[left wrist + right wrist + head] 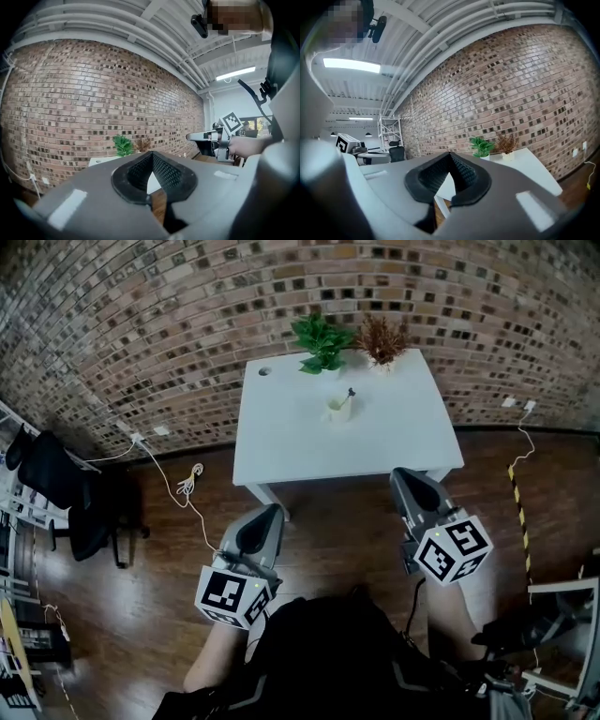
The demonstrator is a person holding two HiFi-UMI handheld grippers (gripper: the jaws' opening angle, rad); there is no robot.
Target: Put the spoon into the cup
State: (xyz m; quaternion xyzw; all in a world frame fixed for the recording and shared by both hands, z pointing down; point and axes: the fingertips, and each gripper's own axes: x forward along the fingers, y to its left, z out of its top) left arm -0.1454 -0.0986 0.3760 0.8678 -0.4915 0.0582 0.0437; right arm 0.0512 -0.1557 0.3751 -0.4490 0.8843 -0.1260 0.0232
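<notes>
A pale cup [337, 410] stands near the middle of the white table [281, 442], and a dark-handled spoon [349, 396] leans inside it. Both grippers hang over the wooden floor, well short of the table's near edge. My left gripper [267, 517] is shut with nothing in it; in its own view the left gripper's [151, 157] pads meet. My right gripper [405, 476] is also shut and empty, which the right gripper view [450, 157] confirms. The cup is hidden behind the jaws in both gripper views.
A green plant [319, 343] and a dried brown plant [382, 338] stand at the table's far edge against the brick wall. A black office chair [56, 484] sits at the left, a cable [187, 486] lies on the floor, and yellow-black tape [518, 512] runs at the right.
</notes>
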